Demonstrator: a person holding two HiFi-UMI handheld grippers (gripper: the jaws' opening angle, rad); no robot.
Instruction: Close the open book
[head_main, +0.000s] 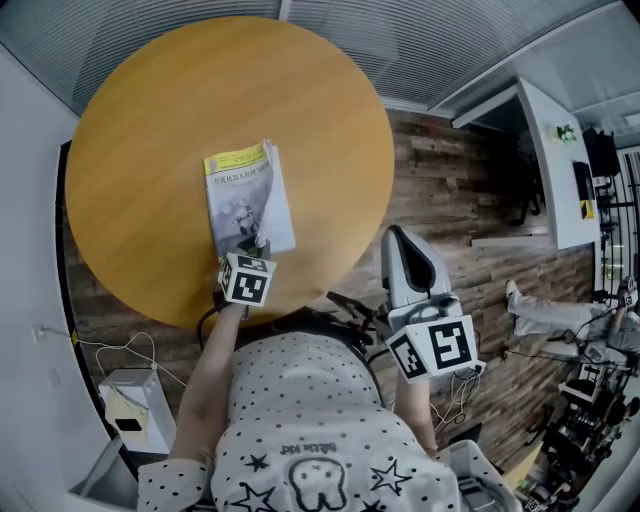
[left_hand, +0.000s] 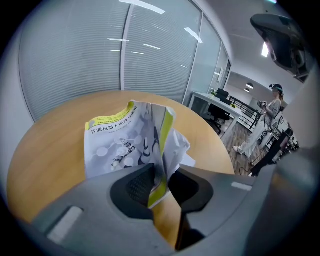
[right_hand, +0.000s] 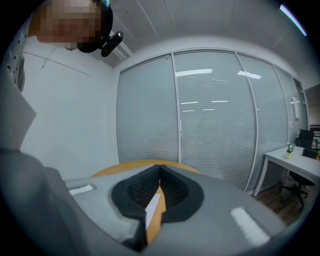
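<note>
Steeply downward, left gripper (left_hand: 166, 170) loose about the book (head_main: 240, 190); right gripper (right_hand: 159, 169) level, clenched empty.

Head view: from above, aimed steeply down, taking in the whole round orange-brown wooden table (head_main: 140, 130) and dark plank floor (head_main: 450, 170). Left gripper view: close in, angled down over the white paperback book with yellow-green edging (left_hand: 117, 142) toward the slatted glass wall (left_hand: 100, 50). Right gripper view: low, near level, off the table rim, facing the same wall. Shared by all three: table; by first two: book.
</note>
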